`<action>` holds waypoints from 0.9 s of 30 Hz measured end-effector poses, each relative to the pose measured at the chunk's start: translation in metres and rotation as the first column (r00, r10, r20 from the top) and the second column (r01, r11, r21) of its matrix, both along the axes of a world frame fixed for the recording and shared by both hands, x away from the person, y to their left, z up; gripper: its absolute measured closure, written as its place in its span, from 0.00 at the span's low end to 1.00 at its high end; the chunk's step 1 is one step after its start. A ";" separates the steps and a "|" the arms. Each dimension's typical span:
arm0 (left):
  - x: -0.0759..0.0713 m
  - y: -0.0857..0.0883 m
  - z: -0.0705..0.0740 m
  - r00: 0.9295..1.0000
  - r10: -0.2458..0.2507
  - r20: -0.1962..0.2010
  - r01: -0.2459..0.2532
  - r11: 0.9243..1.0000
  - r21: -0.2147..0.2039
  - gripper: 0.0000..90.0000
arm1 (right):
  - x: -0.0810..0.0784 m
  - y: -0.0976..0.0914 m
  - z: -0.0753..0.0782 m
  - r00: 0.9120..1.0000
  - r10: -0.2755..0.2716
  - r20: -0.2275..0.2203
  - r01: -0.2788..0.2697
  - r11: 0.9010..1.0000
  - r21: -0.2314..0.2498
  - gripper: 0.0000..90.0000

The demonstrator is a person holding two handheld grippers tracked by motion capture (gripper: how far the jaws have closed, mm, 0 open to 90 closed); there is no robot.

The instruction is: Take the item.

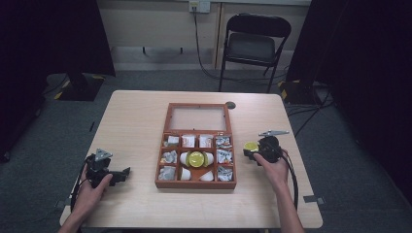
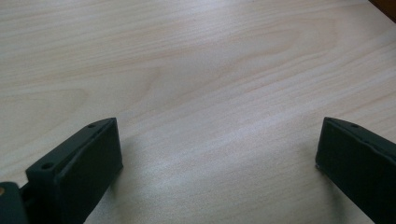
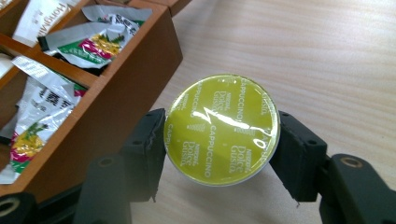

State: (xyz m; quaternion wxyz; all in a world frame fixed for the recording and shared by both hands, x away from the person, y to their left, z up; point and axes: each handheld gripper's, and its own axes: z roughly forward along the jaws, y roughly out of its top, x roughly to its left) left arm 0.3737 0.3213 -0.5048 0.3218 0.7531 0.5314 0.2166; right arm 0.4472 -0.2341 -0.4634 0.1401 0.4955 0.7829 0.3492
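Observation:
A wooden compartment box [image 1: 195, 184] with its lid open stands at the table's middle. It holds sachets and white capsules, one with a yellow-green lid [image 1: 196, 158] in the middle row. My right gripper [image 1: 251, 152] is shut on another coffee capsule [image 3: 222, 129] with a yellow-green foil lid, just right of the box wall [image 3: 126, 95]. The same capsule [image 1: 250, 146] shows beside the box's right edge in the high view. My left gripper [image 1: 124, 174] rests open at the table's left, left of the box. Bare tabletop lies between its jaws in the left gripper view [image 2: 219, 149].
Foil sachets [image 3: 88, 44] fill the box's right-hand compartments. A metal hinge-like piece [image 1: 273, 132] lies on the table behind my right hand. A small dark disc [image 1: 230, 105] sits behind the box. A folding chair [image 1: 252, 43] stands beyond the table.

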 end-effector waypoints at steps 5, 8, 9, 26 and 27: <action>0.000 0.000 0.000 1.000 0.000 0.000 0.000 1.000 0.000 0.00 | 0.002 -0.001 -0.006 1.000 -0.008 -0.020 0.008 1.000 -0.015 0.44; 0.000 0.000 0.000 1.000 0.000 0.000 0.000 1.000 0.000 0.00 | 0.003 0.000 -0.009 1.000 -0.008 -0.025 0.008 1.000 -0.021 0.44; 0.000 0.000 0.000 1.000 0.000 0.000 0.000 1.000 0.000 0.00 | 0.003 0.000 -0.010 1.000 -0.010 -0.023 0.010 1.000 -0.021 0.44; 0.000 0.000 0.000 1.000 0.000 0.000 0.000 1.000 0.000 0.00 | -0.001 -0.004 -0.004 0.998 -0.058 -0.012 0.058 0.998 -0.004 0.23; 0.000 0.000 0.000 1.000 0.000 0.000 0.000 1.000 0.000 0.00 | -0.003 -0.005 -0.002 0.998 -0.062 -0.007 0.062 0.998 -0.004 0.23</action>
